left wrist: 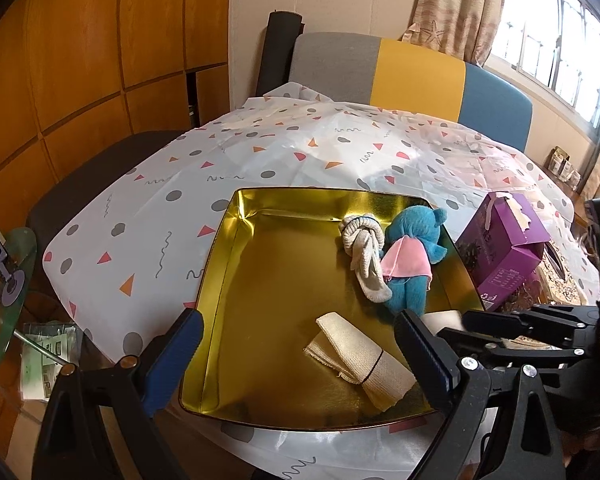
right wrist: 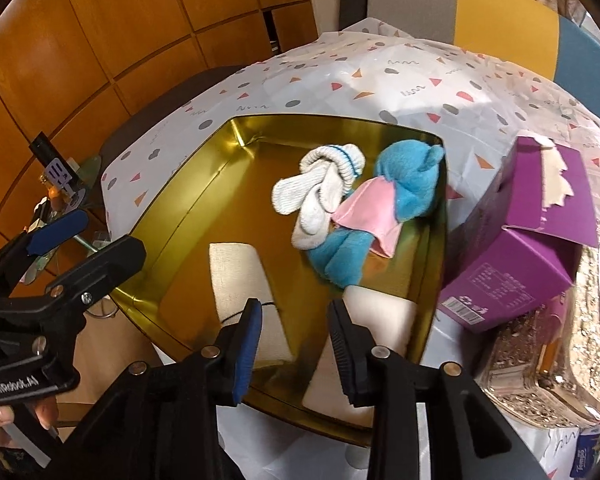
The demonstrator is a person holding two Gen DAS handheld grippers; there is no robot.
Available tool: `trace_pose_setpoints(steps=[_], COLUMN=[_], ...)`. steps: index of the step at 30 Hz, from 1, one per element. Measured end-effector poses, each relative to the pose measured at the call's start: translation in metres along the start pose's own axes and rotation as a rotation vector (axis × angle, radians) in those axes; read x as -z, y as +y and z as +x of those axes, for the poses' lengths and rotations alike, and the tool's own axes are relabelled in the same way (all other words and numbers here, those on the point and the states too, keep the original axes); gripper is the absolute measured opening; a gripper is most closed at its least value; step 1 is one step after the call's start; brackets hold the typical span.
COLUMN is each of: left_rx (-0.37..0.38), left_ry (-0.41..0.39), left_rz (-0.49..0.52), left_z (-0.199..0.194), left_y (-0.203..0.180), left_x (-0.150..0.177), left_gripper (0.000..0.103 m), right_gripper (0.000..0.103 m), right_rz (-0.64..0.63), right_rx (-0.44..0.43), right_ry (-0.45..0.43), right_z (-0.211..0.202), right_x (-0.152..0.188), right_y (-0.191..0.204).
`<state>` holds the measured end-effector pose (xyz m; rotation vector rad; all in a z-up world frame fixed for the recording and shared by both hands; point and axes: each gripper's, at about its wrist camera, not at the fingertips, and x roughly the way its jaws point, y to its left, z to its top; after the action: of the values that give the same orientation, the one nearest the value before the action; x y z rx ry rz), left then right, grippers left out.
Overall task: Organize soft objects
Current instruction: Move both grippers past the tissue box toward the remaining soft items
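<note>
A gold tin [right wrist: 204, 168] sits on the dotted cloth [right wrist: 380, 72]; inside, a blue bear [right wrist: 404, 184] lies at 1 o'clock, touching rolled socks [right wrist: 324, 188]; a folded cloth roll [right wrist: 244, 276] lies at 7 o'clock, a white pad [right wrist: 380, 312] at 5 o'clock. The right gripper [right wrist: 296, 340] has fingers a little apart, holding nothing; the left gripper [left wrist: 296, 360] is wide apart, holding nothing; a purple box [right wrist: 532, 248] stands at 3 o'clock beside the tin.

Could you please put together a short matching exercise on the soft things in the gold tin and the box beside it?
Things:
1. plush toy
2. rolled socks
3. folded cloth
4. carton

Descriptions:
A. purple, outside the tin
B. blue, with a pink cloth
C. white, bundled, beside the toy
D. beige, tied with a dark thread

Pairs: 1-B, 2-C, 3-D, 4-A
</note>
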<state>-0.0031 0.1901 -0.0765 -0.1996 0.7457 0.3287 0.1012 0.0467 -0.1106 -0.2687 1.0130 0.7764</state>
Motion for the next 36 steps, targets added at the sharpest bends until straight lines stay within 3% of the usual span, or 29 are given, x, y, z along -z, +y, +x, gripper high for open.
trace_pose_setpoints(steps=[9, 16, 28, 36], left_rx=[0.015, 0.017, 0.033, 0.058], left_ry=[-0.004, -0.009, -0.013, -0.037], left_rz=[0.029, 0.055, 0.118, 0.176], left_z=[-0.003, -0.005, -0.007, -0.015], left_y=[-0.011, -0.020, -0.043, -0.065], left_x=[-0.003, -0.006, -0.008, -0.014], left_gripper=[0.097, 0.097, 0.097, 0.097], right_gripper=[0.034, 0.034, 0.035, 0.039], right_rz=[-0.024, 0.025, 0.180, 0.351], right_rx=[0.108, 0.169, 0.335, 0.484], right_ry=[-0.107, -0.203, -0.264, -0.291], right_z=[-0.044, -0.087, -0.135, -0.164], right_x=[0.003, 0.003, 0.026, 0.057], right_y=[-0.013, -0.045, -0.132, -0.212])
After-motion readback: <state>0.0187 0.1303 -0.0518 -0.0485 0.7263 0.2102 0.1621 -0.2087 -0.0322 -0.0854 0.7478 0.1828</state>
